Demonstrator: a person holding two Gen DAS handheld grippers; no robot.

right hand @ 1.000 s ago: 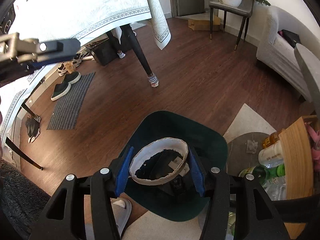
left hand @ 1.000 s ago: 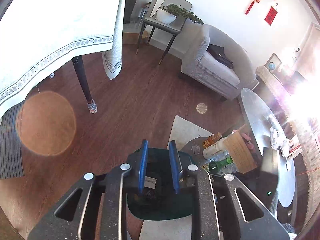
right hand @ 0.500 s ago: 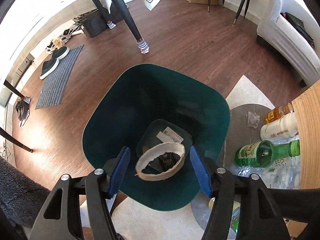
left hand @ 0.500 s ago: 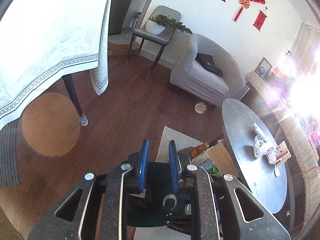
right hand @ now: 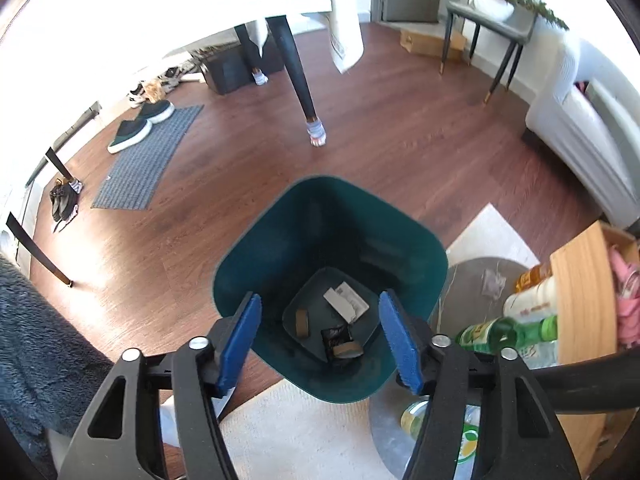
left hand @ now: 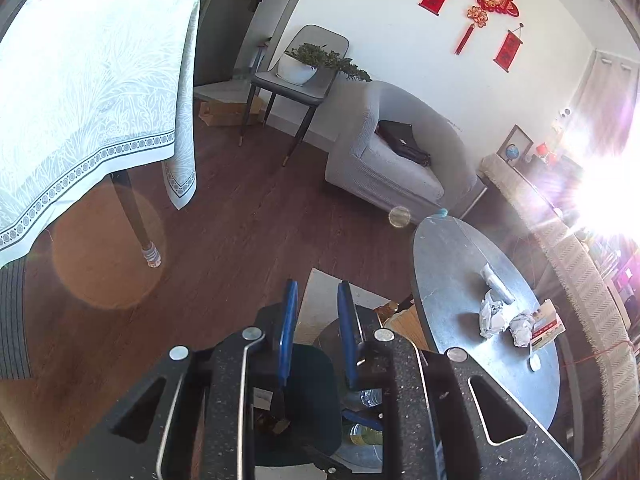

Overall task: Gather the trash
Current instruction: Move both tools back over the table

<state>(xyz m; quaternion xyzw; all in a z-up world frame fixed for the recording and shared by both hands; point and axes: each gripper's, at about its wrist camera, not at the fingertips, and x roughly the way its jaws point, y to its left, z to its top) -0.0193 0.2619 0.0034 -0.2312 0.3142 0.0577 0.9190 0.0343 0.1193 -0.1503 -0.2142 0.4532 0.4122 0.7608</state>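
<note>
The right gripper (right hand: pixel 320 340) hangs over the dark green trash bin (right hand: pixel 332 240), its blue fingers (right hand: pixel 240 340) spread to either side of the bin's mouth and closing at this moment — nothing lies between them. Down on the bin's floor sit a white paper slip (right hand: pixel 346 299), a small black wrapper (right hand: pixel 336 336), a brown ring-shaped scrap (right hand: pixel 347 349) and a short tan piece (right hand: pixel 301 322). The bin stands on the wooden floor (right hand: pixel 400 140) at the edge of a pale rug (right hand: pixel 296 432), just beside a low grey shelf that carries a green glass bottle (right hand: pixel 504 330) and a white bottle (right hand: pixel 528 302), next to a wooden panel (right hand: pixel 580 292). In the left wrist view the left gripper (left hand: pixel 318 336) points out across the room with its fingers (left hand: pixel 289 328) drawn narrow and empty; the bin (left hand: pixel 308 400) shows below them, mostly hidden by the gripper body. To the right stands the oval grey worktop (left hand: pixel 452 264), which bears the remaining trash: two crumpled white paper balls (left hand: pixel 492 314) and (left hand: pixel 522 326), a rolled white wrapper (left hand: pixel 496 278), a small printed card or box (left hand: pixel 546 322) — glare makes it hard to say which — and a small pale disc (left hand: pixel 534 363). Beyond are a grey armchair (left hand: pixel 392 168) and a table with a white cloth (left hand: pixel 88 92).
</note>
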